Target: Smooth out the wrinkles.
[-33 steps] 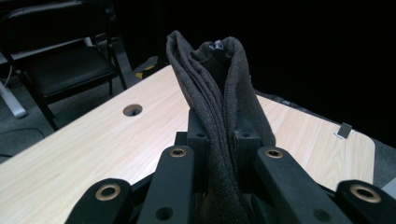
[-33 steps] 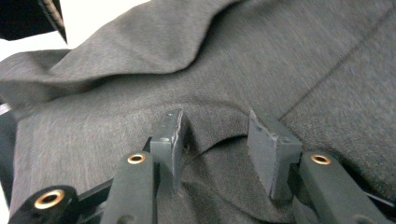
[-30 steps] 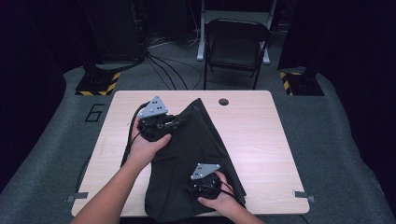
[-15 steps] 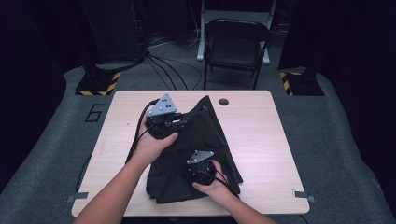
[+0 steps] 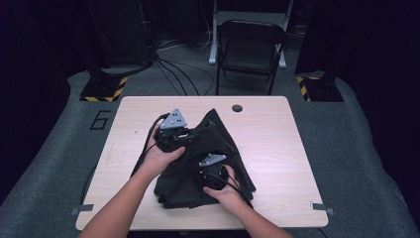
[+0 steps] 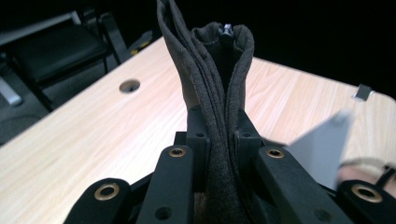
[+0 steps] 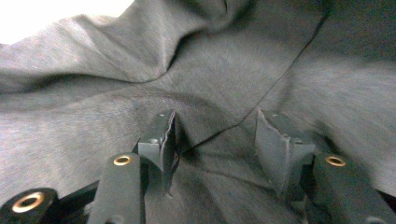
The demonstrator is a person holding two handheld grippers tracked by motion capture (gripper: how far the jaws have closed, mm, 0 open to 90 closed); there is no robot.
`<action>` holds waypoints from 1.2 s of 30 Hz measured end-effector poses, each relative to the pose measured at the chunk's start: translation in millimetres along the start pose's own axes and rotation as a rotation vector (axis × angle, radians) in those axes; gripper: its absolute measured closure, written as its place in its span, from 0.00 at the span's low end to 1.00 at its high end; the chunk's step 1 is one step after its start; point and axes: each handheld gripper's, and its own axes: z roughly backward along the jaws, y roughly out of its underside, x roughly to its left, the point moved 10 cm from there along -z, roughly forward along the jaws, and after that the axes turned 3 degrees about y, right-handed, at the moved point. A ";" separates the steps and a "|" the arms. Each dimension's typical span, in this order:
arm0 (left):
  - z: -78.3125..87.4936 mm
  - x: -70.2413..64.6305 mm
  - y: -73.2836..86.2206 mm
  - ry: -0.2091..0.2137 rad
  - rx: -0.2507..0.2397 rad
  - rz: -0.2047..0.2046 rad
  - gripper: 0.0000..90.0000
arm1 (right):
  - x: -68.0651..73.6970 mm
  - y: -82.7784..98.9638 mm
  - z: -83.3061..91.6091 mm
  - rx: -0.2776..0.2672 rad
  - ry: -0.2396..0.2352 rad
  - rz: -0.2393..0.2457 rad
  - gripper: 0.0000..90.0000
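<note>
jaws of left gripper [image 6: 217,140] tight on dark garment [image 5: 208,163] (long axis toward table's far edge), right gripper [image 7: 212,140] jaws wide

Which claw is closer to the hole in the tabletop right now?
Left. The left claw sits toward the table's far side, fairly near the hole. The right claw is lower on the cloth, toward the person's edge.

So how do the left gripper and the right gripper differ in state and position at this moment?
The left gripper is shut on a bunched fold of the dark cloth; the right gripper is open, its jaws apart with the cloth lying between them. On the high view, the left gripper sits farther from the person, the right gripper nearer. Both touch the same cloth on the table.
</note>
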 end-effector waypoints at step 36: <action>-42.9 -50.5 87.2 0.181 0.058 0.108 0.90 | -90.4 54.0 35.2 0.075 0.073 -0.135 0.60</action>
